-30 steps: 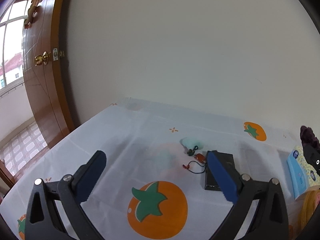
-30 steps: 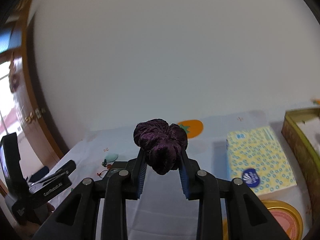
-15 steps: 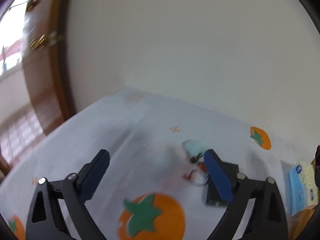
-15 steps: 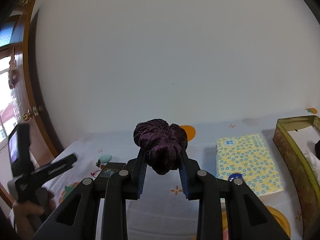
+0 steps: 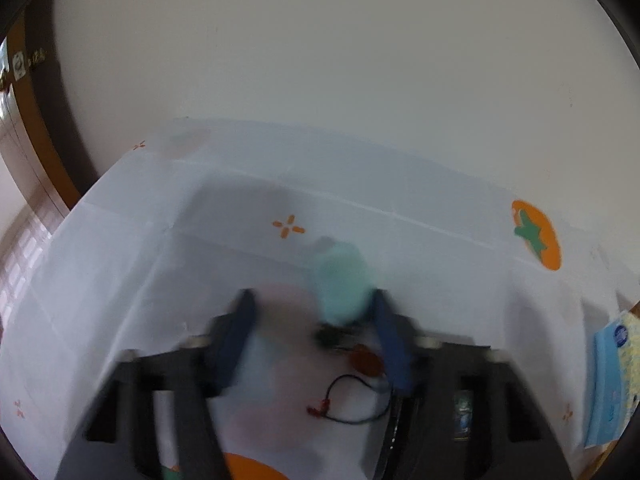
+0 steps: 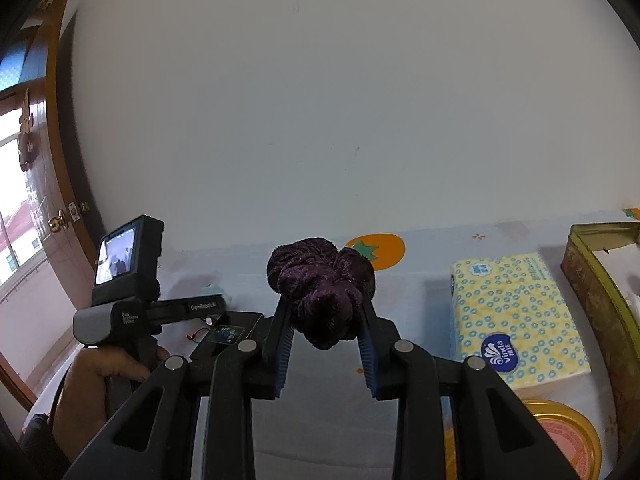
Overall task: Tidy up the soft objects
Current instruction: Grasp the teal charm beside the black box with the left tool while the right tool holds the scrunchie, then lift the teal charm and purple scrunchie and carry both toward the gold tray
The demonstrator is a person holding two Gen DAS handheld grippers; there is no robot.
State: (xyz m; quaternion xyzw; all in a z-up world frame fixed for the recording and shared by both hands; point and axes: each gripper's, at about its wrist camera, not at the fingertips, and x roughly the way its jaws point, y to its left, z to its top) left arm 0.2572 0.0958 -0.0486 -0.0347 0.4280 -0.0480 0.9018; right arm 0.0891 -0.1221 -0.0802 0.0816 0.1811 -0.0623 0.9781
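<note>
**Gripping the scrunchie while the other claw nears the teal toy**

Clamped in the right claw [image 6: 325, 344], the purple scrunchie [image 6: 322, 290] hangs above the bench [image 6: 420, 292], left of the tissue pack [image 6: 516, 316]. Blurred, the left claw [image 5: 314, 336] stands apart, the teal soft toy [image 5: 344, 284] touching its right finger.

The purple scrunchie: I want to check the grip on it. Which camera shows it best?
The right wrist view: the purple scrunchie sits sharp and centred, pinched between the right tongs, clear of the tablecloth. The left wrist view is motion-blurred and does not show it at all.
</note>
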